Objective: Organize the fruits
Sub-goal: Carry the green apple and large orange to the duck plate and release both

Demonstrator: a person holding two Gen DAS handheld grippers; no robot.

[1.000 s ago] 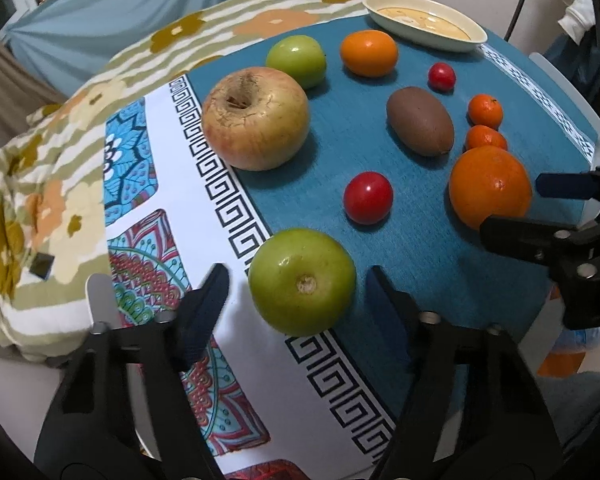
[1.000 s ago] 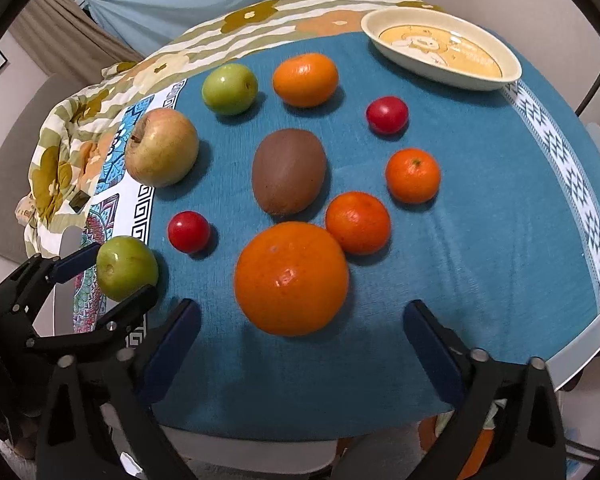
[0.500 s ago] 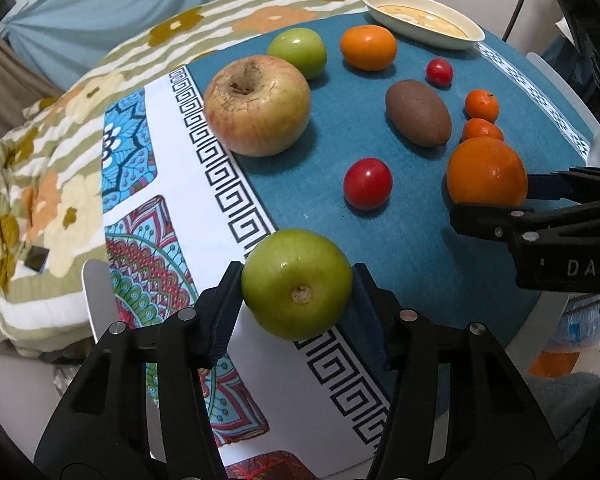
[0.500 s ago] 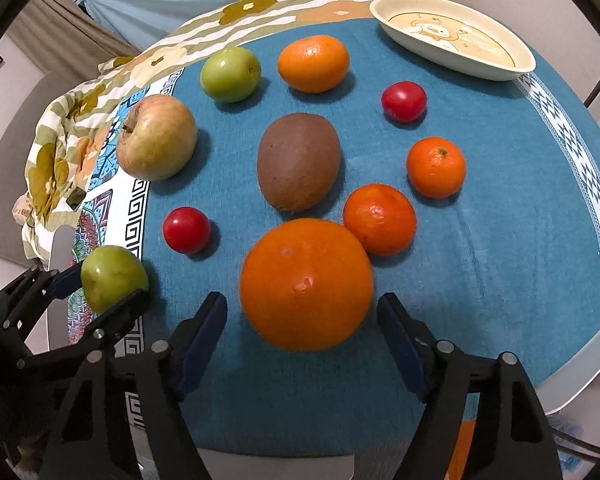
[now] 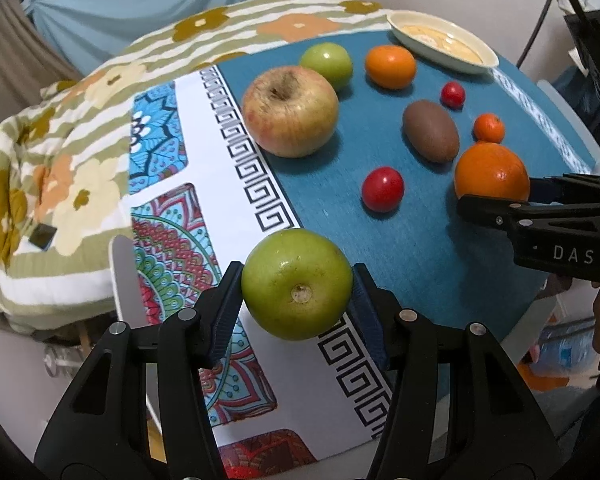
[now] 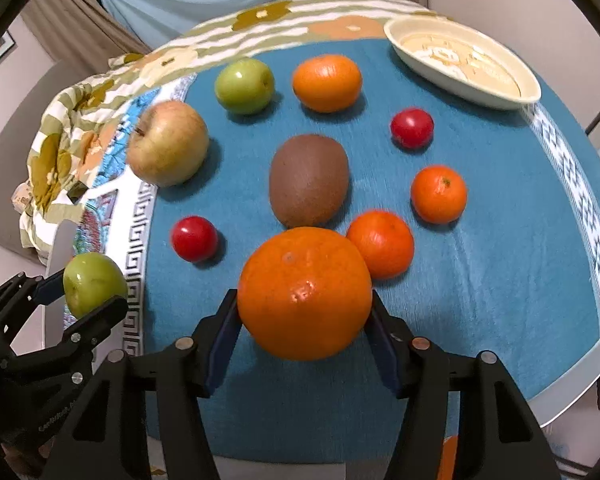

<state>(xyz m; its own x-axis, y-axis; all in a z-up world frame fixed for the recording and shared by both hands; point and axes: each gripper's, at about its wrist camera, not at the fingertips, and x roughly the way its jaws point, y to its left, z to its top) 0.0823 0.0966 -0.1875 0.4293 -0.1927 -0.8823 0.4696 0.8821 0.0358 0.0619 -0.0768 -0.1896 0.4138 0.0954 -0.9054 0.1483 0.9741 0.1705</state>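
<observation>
The left gripper (image 5: 298,294) squeezes a green apple (image 5: 297,283). The right gripper (image 6: 305,326) has just closed on the big orange (image 6: 304,292), near the kiwi (image 6: 309,180). Lift both slowly; don't bump it.

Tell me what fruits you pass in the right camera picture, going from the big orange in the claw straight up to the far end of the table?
Big orange → kiwi → far orange.

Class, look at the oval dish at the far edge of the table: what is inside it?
The dish holds no fruit in the part that shows; only a pale printed pattern on its bottom can be seen. Its near rim hides a strip of the inside, so that strip cannot be checked.
</observation>
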